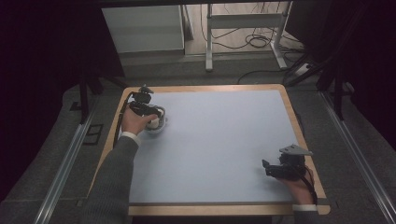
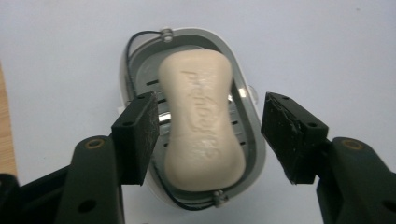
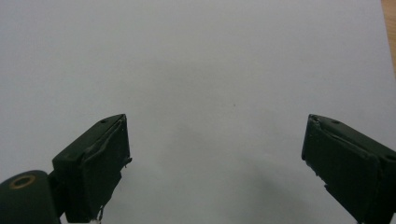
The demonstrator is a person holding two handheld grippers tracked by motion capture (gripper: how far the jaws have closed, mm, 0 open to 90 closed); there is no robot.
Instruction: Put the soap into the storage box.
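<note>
A cream-coloured, waisted bar of soap (image 2: 201,121) with raised lettering lies lengthwise in an oval grey and white plastic soap dish (image 2: 247,116) edged with a thin dark wire. The dish sits on the pale blue mat of the wood-rimmed counter (image 1: 219,140), near the counter's far left corner.

The left gripper (image 2: 210,135) hangs directly over the dish, pointing down. Its jaws stand partly apart, one on each long side of the soap, with a visible gap between each black pad and the bar; neither pad presses on it, so nothing is held. In the high view the left gripper (image 1: 148,112) and the hand behind it cover much of the dish (image 1: 161,126).

The right gripper (image 3: 215,163) rests near the counter's near right corner, well apart from the dish. Its jaws are spread wide over bare blue mat, with nothing between them. In the high view the right gripper (image 1: 270,169) points toward the counter's left side.
</note>
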